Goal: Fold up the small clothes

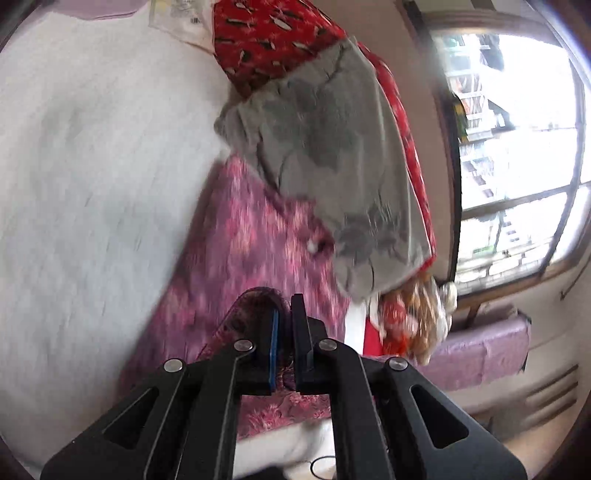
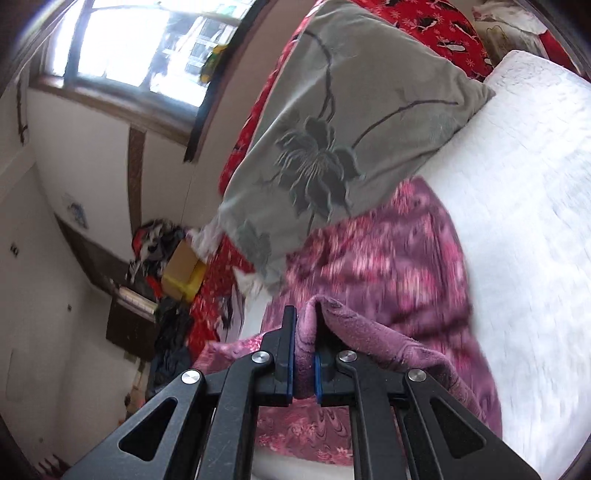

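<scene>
A pink and purple flowered garment lies spread on the white bed. My left gripper is shut on an edge of it, with a fold of cloth pinched between the jaws. In the right wrist view the same garment is blurred by motion. My right gripper is shut on another edge of it, and the cloth drapes over the right finger.
A grey flowered pillow leans on a red patterned quilt at the bed's far side. A window is beyond. Boxes and dark clothes pile by the wall.
</scene>
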Available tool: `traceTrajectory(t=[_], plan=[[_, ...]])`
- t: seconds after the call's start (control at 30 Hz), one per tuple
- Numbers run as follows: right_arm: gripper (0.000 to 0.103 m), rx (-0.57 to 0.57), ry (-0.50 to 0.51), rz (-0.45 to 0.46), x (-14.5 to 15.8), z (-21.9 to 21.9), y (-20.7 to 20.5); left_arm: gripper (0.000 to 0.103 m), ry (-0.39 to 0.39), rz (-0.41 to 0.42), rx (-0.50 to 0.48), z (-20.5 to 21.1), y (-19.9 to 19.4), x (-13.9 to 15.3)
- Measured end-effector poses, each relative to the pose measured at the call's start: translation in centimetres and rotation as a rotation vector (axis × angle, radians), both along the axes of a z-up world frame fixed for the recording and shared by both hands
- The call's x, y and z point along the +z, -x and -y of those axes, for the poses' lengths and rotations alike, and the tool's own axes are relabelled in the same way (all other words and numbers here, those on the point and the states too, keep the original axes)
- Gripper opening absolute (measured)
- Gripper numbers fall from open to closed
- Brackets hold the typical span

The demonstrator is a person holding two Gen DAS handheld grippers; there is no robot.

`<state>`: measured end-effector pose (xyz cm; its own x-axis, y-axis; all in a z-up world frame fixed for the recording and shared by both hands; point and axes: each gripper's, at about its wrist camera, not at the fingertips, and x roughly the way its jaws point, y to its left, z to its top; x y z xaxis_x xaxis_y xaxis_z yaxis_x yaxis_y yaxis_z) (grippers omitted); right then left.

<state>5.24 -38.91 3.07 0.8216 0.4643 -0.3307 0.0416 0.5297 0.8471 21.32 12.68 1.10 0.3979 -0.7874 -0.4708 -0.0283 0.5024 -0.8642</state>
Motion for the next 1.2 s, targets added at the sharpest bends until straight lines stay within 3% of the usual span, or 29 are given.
traceTrajectory(t=[0.3, 0.4, 0.47, 0.53, 0.63, 0.67, 0.7, 0.73, 0.8, 0.97, 1.1, 1.13, 1.2], plan=[[0.007, -0.136, -0.059, -0.064, -3.3, 3.8, -10.0, 0.004, -0.062, -0.031, 0.040, 3.5, -11.4, -3.1], [0.012, -0.180, -0.100, -0.129, -5.6, 4.7, -12.3, 0.004, -0.091, -0.103, 0.053, 4.3, -14.0, -5.2], [0.012, -0.207, -0.106, -0.234, -7.4, 5.2, -13.4, 0.004, -0.059, -0.198, 0.057, 4.1, -15.3, -6.9], [0.014, -0.216, -0.157, -0.247, -7.9, 5.8, -13.4, 0.004, 0.012, -0.217, 0.057, 3.5, -15.4, -7.1], [0.033, -0.259, -0.185, -0.116, -6.1, 7.1, -11.5, 0.008, 0.106, -0.183, 0.058, 2.7, -14.9, -5.8], [0.046, -0.294, -0.189, -0.062, -5.3, 7.7, -10.3, 0.011, 0.128, -0.165, 0.061, 2.5, -14.6, -5.1], [0.051, -0.320, -0.182, -0.037, -4.8, 8.1, -9.7, 0.023, 0.132, -0.144, 0.073, 2.4, -14.3, -4.4], [0.051, -0.331, -0.150, -0.045, -4.4, 8.3, -9.3, 0.038, 0.132, -0.116, 0.081, 2.4, -13.8, -3.6], [0.051, -0.290, -0.024, -0.122, -3.7, 8.0, -9.5, 0.048, 0.133, -0.075, 0.094, 2.3, -13.0, -2.5], [0.051, -0.199, 0.276, -0.274, -4.2, 4.9, -11.7, 0.048, 0.112, -0.021, 0.031, 3.6, -10.5, -2.0], [0.050, -0.168, 0.370, -0.329, -5.6, 3.5, -13.8, 0.052, -0.085, -0.014, -0.119, 7.9, -9.6, -3.4], [0.047, -0.176, 0.399, -0.338, -5.5, 3.3, -14.4, 0.052, -0.148, -0.029, -0.144, 9.1, -10.0, -4.0], [0.033, -0.196, 0.391, -0.321, -5.2, 3.8, -15.5, 0.052, -0.216, -0.054, -0.144, 10.3, -11.5, -4.8]])
